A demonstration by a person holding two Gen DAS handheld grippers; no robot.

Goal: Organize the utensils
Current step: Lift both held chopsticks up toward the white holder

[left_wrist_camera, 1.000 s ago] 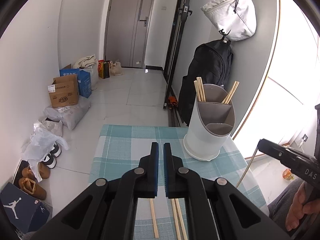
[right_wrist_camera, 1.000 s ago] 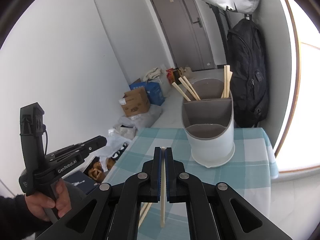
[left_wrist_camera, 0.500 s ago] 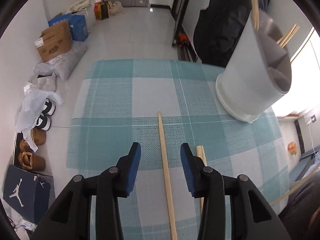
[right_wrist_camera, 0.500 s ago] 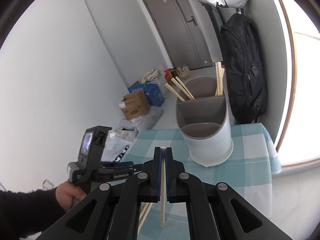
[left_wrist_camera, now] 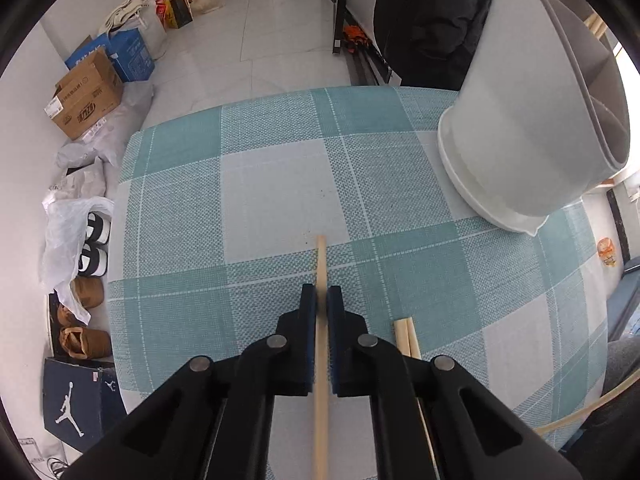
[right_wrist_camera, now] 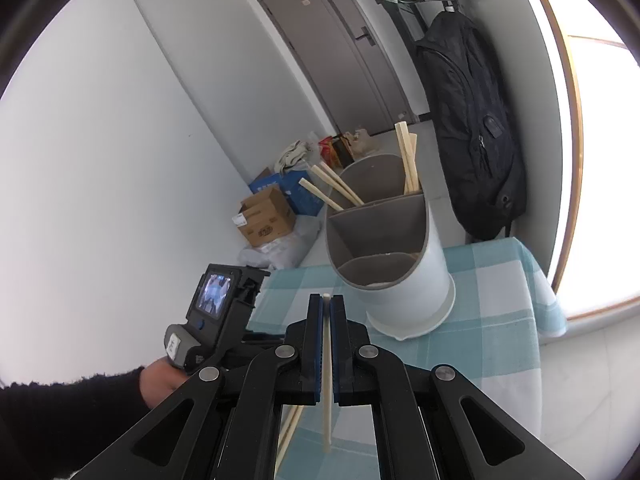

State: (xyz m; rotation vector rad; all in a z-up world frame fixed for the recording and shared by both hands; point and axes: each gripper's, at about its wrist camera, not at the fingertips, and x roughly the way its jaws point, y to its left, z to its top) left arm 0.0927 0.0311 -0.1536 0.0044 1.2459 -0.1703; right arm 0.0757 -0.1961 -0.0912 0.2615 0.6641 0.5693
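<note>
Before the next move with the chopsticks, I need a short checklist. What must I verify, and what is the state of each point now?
1. Left gripper shut on a chopstick lying on the checked cloth: ok; its jaws have just been closing on it.
2. Right gripper shut on its pale chopstick: ok.
3. Utensil holder standing upright on the cloth: ok.
4. Free room in the holder's front compartments: ok; chopsticks stand only in the back one.
5. Two loose chopsticks beside the left gripper untouched: cannot tell, partly hidden by the finger.
6. Left grip near the stick's middle: cannot tell.
</note>
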